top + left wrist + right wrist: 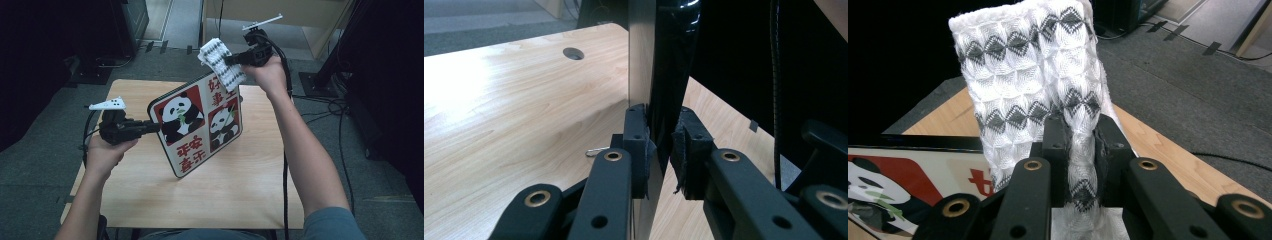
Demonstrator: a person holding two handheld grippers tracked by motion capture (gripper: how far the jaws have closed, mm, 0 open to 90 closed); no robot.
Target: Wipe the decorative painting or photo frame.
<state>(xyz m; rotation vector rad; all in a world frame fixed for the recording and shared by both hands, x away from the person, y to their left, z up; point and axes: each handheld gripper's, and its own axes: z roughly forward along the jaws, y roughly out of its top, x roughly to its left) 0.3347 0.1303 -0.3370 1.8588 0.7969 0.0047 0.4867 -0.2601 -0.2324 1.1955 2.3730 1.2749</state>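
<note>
A square panda board [200,122] with red panels and red characters stands tilted on one corner on the wooden table [150,190]. My left gripper [152,127] is shut on its left edge; in the left gripper view the board's thin black edge [664,100] sits between the pads [636,145]. My right gripper [235,60] holds a white cloth with a grey diamond pattern [220,60] against the board's top corner. In the right gripper view the cloth [1023,85] is pinched between the jaws, with the board [908,185] below it.
Grey carpet surrounds the table, with black cables [325,105] on the floor at the right. A cable hole [573,53] and a small metal clip [596,151] are on the tabletop. Dark furniture stands at the far left and right.
</note>
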